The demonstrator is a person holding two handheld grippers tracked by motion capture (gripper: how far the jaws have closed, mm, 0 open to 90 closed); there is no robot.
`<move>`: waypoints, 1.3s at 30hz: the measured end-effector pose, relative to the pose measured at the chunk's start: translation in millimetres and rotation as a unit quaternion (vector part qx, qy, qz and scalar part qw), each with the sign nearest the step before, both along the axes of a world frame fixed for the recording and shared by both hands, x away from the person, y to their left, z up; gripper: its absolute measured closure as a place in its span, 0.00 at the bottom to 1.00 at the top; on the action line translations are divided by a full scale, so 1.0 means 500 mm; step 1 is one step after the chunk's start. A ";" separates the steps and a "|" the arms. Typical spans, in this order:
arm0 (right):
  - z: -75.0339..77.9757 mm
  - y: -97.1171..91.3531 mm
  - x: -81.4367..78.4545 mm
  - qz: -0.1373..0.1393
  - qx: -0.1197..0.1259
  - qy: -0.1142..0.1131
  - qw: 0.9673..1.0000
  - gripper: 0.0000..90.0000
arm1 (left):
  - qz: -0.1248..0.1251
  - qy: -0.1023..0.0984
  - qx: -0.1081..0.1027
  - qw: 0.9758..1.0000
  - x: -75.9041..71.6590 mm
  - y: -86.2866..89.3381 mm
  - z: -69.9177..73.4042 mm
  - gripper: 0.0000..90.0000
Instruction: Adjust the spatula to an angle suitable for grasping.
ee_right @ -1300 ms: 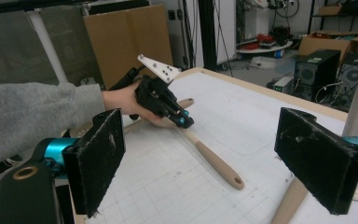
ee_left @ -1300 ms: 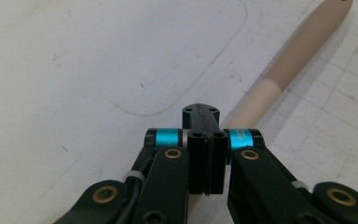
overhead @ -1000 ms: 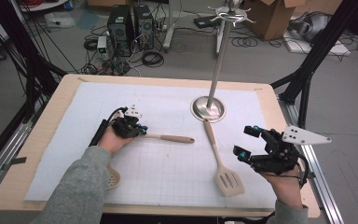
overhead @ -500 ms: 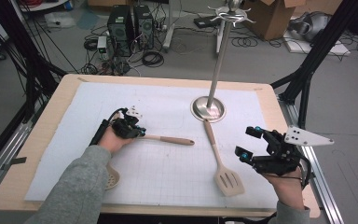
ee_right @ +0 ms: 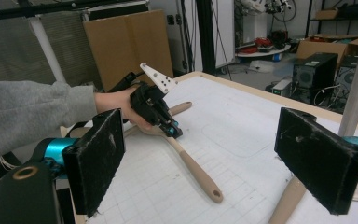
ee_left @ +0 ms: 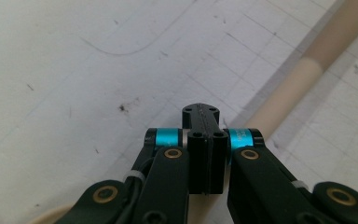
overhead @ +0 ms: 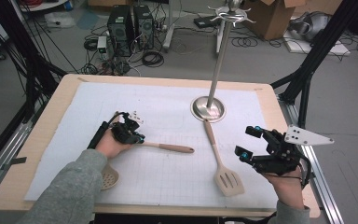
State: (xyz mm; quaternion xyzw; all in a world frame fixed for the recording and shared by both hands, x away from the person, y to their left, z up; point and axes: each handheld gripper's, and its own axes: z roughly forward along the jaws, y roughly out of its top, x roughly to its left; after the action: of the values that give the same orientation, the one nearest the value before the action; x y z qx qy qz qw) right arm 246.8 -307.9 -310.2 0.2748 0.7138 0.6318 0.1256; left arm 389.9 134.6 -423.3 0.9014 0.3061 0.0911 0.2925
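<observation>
**Left tool stays clamped on the skimmer handle, nothing lifted**

Little differs from a second ago: the beige slotted skimmer spoon with a wooden handle (overhead: 161,146) lies flat on the table (overhead: 37,154), left of the steel utensil stand (overhead: 208,108). Its handle end points toward the stand, bowl toward the person. The left tool (overhead: 137,138) is clenched on the handle; a lift likely follows. The right tool (overhead: 248,142) hangs released, empty.

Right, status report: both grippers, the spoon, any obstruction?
Left gripper shut on slotted spoon. Right gripper open, empty. Spatula beside it; path clear.
</observation>
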 end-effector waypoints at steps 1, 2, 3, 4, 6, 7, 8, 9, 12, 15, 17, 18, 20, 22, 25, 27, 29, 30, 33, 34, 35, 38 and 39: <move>-0.001 0.001 0.000 0.000 -0.001 0.001 1.000 0.17 | -0.006 0.003 0.007 1.000 -0.003 -0.001 0.002 1.00; -0.001 0.001 0.000 0.000 -0.001 0.001 1.000 0.17 | -0.010 0.003 0.008 1.000 -0.006 -0.002 0.002 1.00; -0.001 0.002 0.001 0.001 -0.002 0.001 1.000 0.17 | -0.010 0.002 0.008 1.000 -0.010 -0.002 0.002 1.00; -0.001 0.002 0.001 0.001 -0.002 0.001 1.000 0.17 | -0.009 0.002 0.007 1.000 -0.014 -0.002 0.002 1.00; 0.000 0.004 0.000 0.002 -0.002 0.000 1.000 0.17 | -0.014 0.003 0.007 1.000 -0.022 -0.001 0.002 1.00; 0.000 0.004 0.000 0.002 -0.002 0.000 1.000 0.17 | -0.015 0.006 0.004 1.000 -0.026 0.001 0.002 1.00; 0.001 0.004 0.000 0.001 -0.002 -0.001 1.000 0.17 | -0.016 0.004 0.004 1.000 -0.030 0.003 0.002 1.00; 0.000 0.004 0.000 0.002 -0.003 0.001 1.000 0.16 | -0.010 0.002 -0.007 1.000 -0.035 0.004 -0.001 1.00; 0.001 0.005 -0.001 0.004 -0.004 0.002 1.000 0.17 | -0.008 0.005 -0.017 1.000 -0.040 0.010 -0.003 1.00; 0.003 0.005 -0.002 0.005 -0.002 0.001 1.000 0.17 | -0.010 -0.003 -0.012 1.000 -0.041 0.008 -0.003 1.00; 0.003 0.004 -0.002 0.005 -0.003 0.000 1.000 0.16 | -0.017 -0.014 -0.013 1.000 -0.042 0.006 -0.003 1.00; 0.002 0.002 -0.001 0.004 -0.003 0.002 1.000 0.16 | -0.022 -0.017 -0.012 1.000 -0.042 0.007 -0.001 1.00; 0.002 0.002 0.000 0.003 -0.002 0.000 1.000 0.16 | -0.019 -0.033 -0.031 0.999 -0.044 0.009 0.007 1.00; 0.003 0.002 0.001 0.005 -0.002 0.001 1.000 0.16 | -0.015 -0.053 -0.052 0.997 -0.049 0.014 0.021 1.00; 0.003 0.006 0.002 0.006 -0.003 0.002 1.000 0.16 | -0.019 -0.070 -0.068 0.995 -0.064 0.015 0.046 1.00; 0.004 0.008 0.002 0.008 -0.004 -0.001 1.000 0.16 | -0.025 -0.083 -0.079 0.993 -0.079 0.012 0.061 1.00; 0.005 0.009 0.002 0.009 -0.004 -0.001 1.000 0.16 | -0.031 -0.092 -0.098 0.990 -0.094 0.008 0.077 1.00; 0.008 0.010 0.000 0.012 -0.005 -0.003 1.000 0.16 | -0.032 -0.099 -0.105 0.989 -0.102 0.003 0.084 1.00; 0.011 0.011 -0.001 0.014 -0.003 -0.008 1.000 0.17 | -0.047 -0.104 -0.121 0.986 -0.124 -0.015 0.098 1.00; 0.012 0.011 -0.001 0.014 -0.002 -0.009 1.000 0.16 | -0.053 -0.104 -0.126 0.985 -0.133 -0.023 0.100 1.00; 0.012 0.011 -0.001 0.014 -0.002 -0.009 1.000 0.16 | -0.060 -0.103 -0.126 0.985 -0.141 -0.032 0.102 1.00; 0.014 0.010 -0.001 0.015 0.001 -0.010 1.000 0.16 | -0.082 -0.100 -0.125 0.984 -0.161 -0.058 0.102 1.00; 0.015 0.009 -0.002 0.017 0.002 -0.010 1.000 0.16 | -0.090 -0.100 -0.124 0.983 -0.168 -0.067 0.101 1.00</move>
State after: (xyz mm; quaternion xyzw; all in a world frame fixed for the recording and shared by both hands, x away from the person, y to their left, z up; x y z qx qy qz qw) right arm 246.0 -303.4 -302.5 0.2564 0.7158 0.6379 0.1220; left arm 305.9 101.2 -373.0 0.8682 0.2018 0.1151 0.4385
